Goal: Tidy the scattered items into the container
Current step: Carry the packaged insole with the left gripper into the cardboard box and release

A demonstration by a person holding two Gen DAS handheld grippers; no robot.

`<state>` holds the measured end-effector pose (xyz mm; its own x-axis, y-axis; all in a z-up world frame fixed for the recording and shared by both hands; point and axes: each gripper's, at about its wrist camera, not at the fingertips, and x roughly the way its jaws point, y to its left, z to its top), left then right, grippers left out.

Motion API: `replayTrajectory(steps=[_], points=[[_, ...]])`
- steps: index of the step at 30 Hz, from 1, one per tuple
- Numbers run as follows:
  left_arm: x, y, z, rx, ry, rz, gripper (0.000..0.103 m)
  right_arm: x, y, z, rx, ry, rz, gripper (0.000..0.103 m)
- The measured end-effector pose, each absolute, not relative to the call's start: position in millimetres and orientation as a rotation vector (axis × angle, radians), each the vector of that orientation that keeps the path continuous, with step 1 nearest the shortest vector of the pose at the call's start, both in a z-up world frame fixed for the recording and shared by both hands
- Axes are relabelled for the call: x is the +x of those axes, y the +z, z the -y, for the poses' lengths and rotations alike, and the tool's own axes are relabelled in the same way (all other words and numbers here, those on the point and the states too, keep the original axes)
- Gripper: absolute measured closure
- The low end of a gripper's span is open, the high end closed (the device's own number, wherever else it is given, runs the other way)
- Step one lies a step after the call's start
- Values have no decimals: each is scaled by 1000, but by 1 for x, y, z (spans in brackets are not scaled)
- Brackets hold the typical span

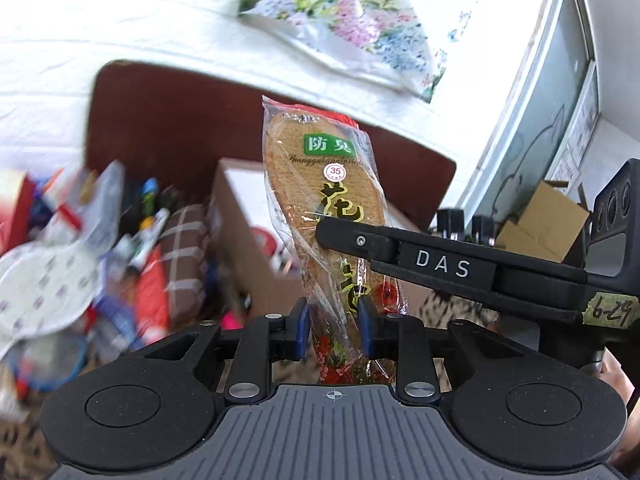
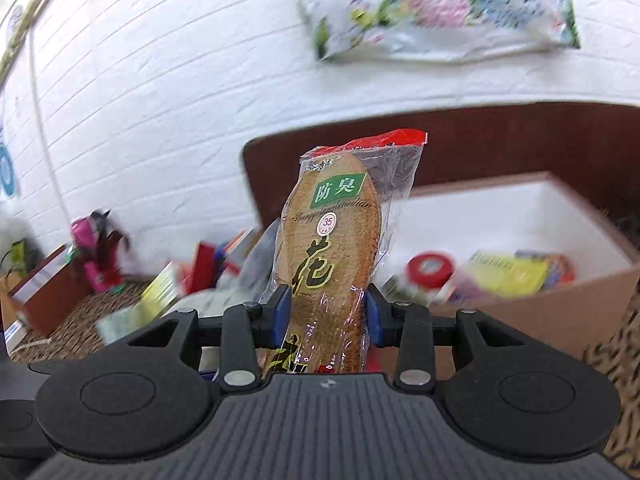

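Note:
A brown insole in a clear plastic pack (image 1: 324, 184) stands upright between the blue pads of my left gripper (image 1: 334, 326), which is shut on its lower part. My right gripper (image 2: 327, 316) is shut on the same kind of insole pack (image 2: 336, 232), also held upright. The right gripper's black body (image 1: 448, 266) crosses the left wrist view from the right and touches the pack. The cardboard box (image 2: 532, 312) lies behind and right of the pack, with a red-lidded jar (image 2: 430, 268) and yellow packets inside. The box also shows in the left wrist view (image 1: 240, 240).
A blurred pile of scattered items (image 1: 100, 248) lies left of the box, including a white insole, markers and a plaid cloth. A dark red board (image 2: 480, 144) stands behind the box against a white brick wall. A floral plastic bag (image 2: 436, 8) hangs above. A pink toy (image 2: 94, 248) sits at left.

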<state>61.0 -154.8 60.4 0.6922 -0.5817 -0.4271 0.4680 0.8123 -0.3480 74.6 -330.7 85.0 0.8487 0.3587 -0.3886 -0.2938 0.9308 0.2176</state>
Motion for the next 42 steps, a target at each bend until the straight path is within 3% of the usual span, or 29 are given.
replayTrajectory(steps=[8, 16, 19, 21, 23, 25, 27, 28, 34, 38, 41, 42], points=[[141, 58, 187, -266, -596, -543, 79, 151, 102, 363, 102, 289, -404, 60], [199, 18, 202, -274, -562, -631, 78, 225, 69, 367, 68, 283, -486, 59], [207, 6, 205, -262, -556, -656, 59, 245, 46, 366, 50, 294, -571, 54], [204, 4, 210, -190, -556, -627, 55, 261, 29, 365, 54, 310, -669, 45], [201, 4, 212, -163, -585, -602, 38, 270, 17, 369, 116, 325, -720, 41], [200, 4, 213, -158, -601, -594, 35, 272, 12, 372, 140, 310, -721, 37], [199, 5, 213, -156, -612, -584, 29, 268, 11, 372, 123, 289, -702, 25], [198, 5, 213, -153, -606, -576, 21, 266, 12, 373, 112, 282, -696, 25], [189, 12, 212, -160, -587, -557, 14, 252, 35, 385, 40, 259, -645, 26], [178, 16, 216, -130, -578, -535, 7, 241, 44, 386, -24, 256, -659, 35], [171, 17, 217, -114, -571, -525, 2, 232, 46, 383, -22, 275, -661, 34], [169, 17, 216, -109, -558, -528, 0, 228, 46, 382, -9, 297, -664, 29]])
